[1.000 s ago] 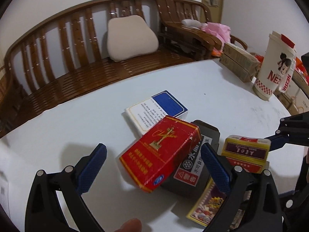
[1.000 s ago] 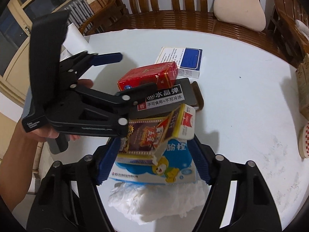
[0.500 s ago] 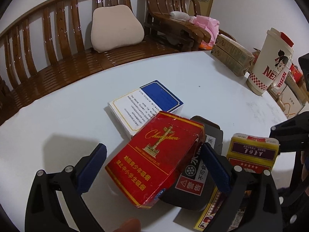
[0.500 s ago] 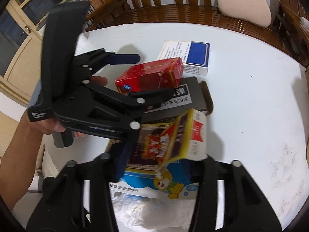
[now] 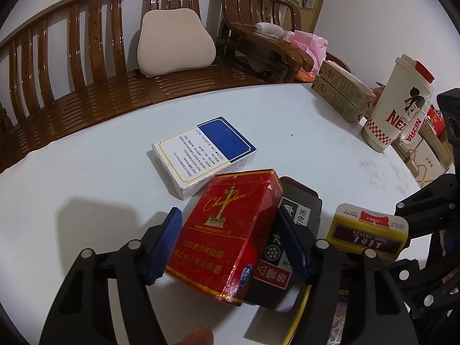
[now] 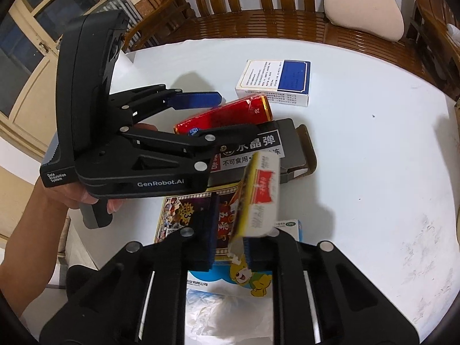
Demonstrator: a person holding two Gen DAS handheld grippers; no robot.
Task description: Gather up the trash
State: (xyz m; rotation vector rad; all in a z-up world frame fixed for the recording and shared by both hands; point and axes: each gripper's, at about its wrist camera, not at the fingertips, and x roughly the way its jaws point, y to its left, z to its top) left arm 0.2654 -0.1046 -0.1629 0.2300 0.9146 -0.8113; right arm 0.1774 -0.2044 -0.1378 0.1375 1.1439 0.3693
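Nearest the person's edge of the white tabletop (image 6: 359, 149) lies a crumpled clear plastic wrapper (image 6: 224, 313), with a blue and white medicine box (image 6: 258, 281) printed with a cartoon animal partly on top of it and a flat colourful printed pack (image 6: 184, 215) just beyond. Over these the right hand-held gripper (image 6: 230, 235), whose jaws have just been closing, is clenched on a yellow and white cigarette pack (image 6: 260, 198), which is tilted with its torn flap hanging down. To its left the left hand-held gripper (image 5: 227, 244), whose jaws have also just been closing, has its blue pads (image 5: 166, 241) against both sides of a red cigarette pack (image 5: 230, 233) with gold lettering and a scuffed top corner, one end raised off the tabletop. That red pack leans on a dark grey box (image 6: 258, 146) with a white and red label, which crowds the gripper's right finger. Beyond them, toward the middle of the tabletop, a white and blue box (image 5: 204, 155) lies flat and apart. At the far right edge stand a tall paper cup (image 5: 399, 106) and stacked cardboard cartons (image 5: 342, 95). Behind the tabletop a wooden bench (image 5: 95, 86) holds a beige cushion (image 5: 175, 43).
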